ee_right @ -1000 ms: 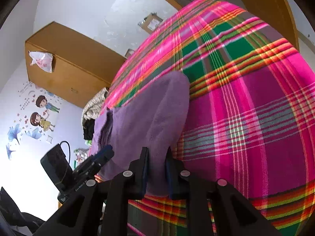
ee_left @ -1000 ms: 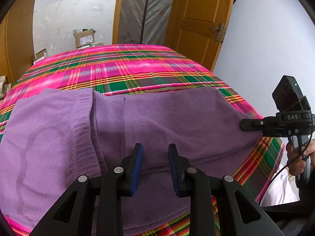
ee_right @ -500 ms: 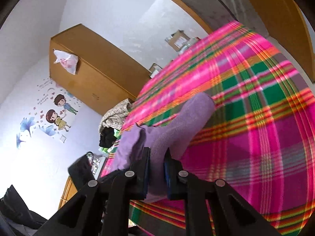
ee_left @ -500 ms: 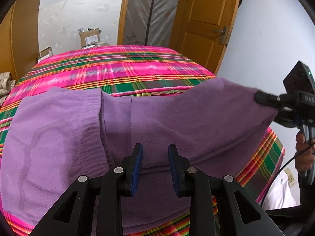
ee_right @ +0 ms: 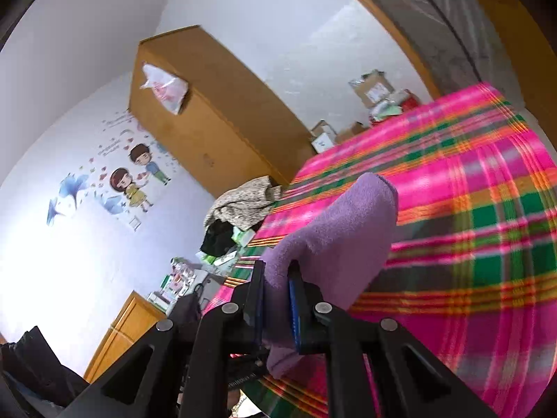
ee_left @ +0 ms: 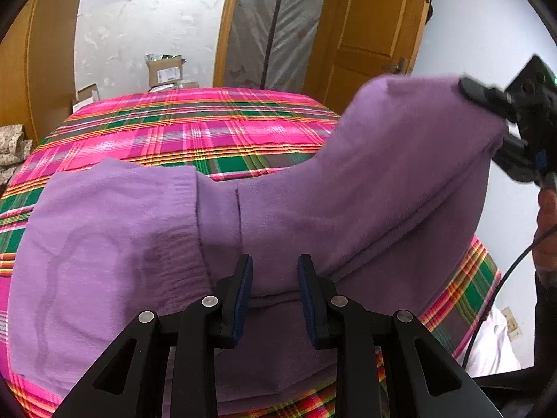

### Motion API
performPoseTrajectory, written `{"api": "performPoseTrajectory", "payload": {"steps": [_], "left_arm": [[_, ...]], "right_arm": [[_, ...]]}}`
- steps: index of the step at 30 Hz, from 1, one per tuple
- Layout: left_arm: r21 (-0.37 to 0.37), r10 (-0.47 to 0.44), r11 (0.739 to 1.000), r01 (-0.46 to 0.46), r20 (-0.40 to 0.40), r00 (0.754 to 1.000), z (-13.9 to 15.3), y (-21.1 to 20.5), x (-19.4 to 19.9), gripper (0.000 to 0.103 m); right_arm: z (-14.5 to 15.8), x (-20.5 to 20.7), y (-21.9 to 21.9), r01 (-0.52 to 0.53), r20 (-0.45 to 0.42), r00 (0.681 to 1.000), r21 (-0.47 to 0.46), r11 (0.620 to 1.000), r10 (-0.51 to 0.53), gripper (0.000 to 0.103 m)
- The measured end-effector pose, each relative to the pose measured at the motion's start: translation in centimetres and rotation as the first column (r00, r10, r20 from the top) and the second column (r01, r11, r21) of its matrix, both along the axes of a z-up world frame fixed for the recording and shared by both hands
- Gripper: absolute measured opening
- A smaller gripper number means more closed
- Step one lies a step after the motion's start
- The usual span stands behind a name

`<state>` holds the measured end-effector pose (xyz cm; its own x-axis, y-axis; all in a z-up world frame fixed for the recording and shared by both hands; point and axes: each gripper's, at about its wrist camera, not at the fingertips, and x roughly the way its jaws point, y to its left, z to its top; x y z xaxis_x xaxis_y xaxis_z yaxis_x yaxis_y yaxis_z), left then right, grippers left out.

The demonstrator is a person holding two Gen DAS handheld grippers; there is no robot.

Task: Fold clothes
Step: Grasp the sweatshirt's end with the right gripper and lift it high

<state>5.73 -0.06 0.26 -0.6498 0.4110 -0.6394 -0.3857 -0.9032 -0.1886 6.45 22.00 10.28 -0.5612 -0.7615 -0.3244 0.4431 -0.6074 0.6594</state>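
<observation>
A purple fleece garment (ee_left: 115, 244) lies across the near side of a bed with a pink and green plaid sheet (ee_left: 195, 129). My left gripper (ee_left: 275, 289) hovers low over the garment's near edge, open, with purple cloth showing in the gap. My right gripper (ee_left: 487, 122) is shut on the garment's right end and holds it up in the air above the bed's right edge. In the right wrist view the right gripper (ee_right: 276, 299) pinches a thick roll of the purple garment (ee_right: 341, 240) over the plaid sheet (ee_right: 487, 209).
A person's hand (ee_left: 546, 230) holds the right gripper's handle, with a cable hanging below. A wooden door (ee_left: 369, 35) and cardboard boxes (ee_left: 163, 69) stand beyond the bed. A wardrobe (ee_right: 216, 111) and a clothes pile (ee_right: 243, 205) sit on the bed's left side.
My right gripper has lifted the garment's right end from the bed up into the air. The left gripper has stayed in place with the same gap.
</observation>
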Motion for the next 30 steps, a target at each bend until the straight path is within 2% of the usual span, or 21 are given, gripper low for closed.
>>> {"api": "performPoseTrajectory", "payload": {"steps": [6,13,17,20,27,30], "left_arm": [[0.022,0.021,1.000,-0.020,-0.016,1.000,0.8,-0.8,0.2,0.027],[0.069,0.103,0.993,-0.098,-0.079,0.991,2.8,-3.7,0.1,0.027],[0.076,0.155,0.985,-0.152,-0.035,0.987,1.9,-5.2,-1.1,0.027],[0.082,0.154,0.985,-0.153,-0.003,0.988,1.1,-5.8,-1.4,0.027],[0.080,0.127,0.989,-0.128,0.010,0.992,0.2,-6.4,-1.1,0.027],[0.092,0.174,0.981,-0.173,-0.003,0.985,0.5,-7.9,-0.5,0.027]], "right_arm": [[2.8,-1.1,-3.5,-0.080,-0.061,0.995,0.022,0.997,0.081,0.012],[4.6,-2.0,-6.4,-0.136,-0.094,0.986,0.031,0.990,0.138,0.012],[4.9,-2.7,-8.0,-0.164,-0.093,0.981,0.038,0.986,0.167,0.012],[5.3,-3.2,-9.6,-0.194,-0.094,0.976,0.047,0.980,0.198,0.012],[5.7,-4.5,-13.4,-0.264,-0.086,0.959,0.071,0.962,0.270,0.012],[5.5,-5.0,-14.9,-0.290,-0.076,0.952,0.080,0.954,0.296,0.012]]}}
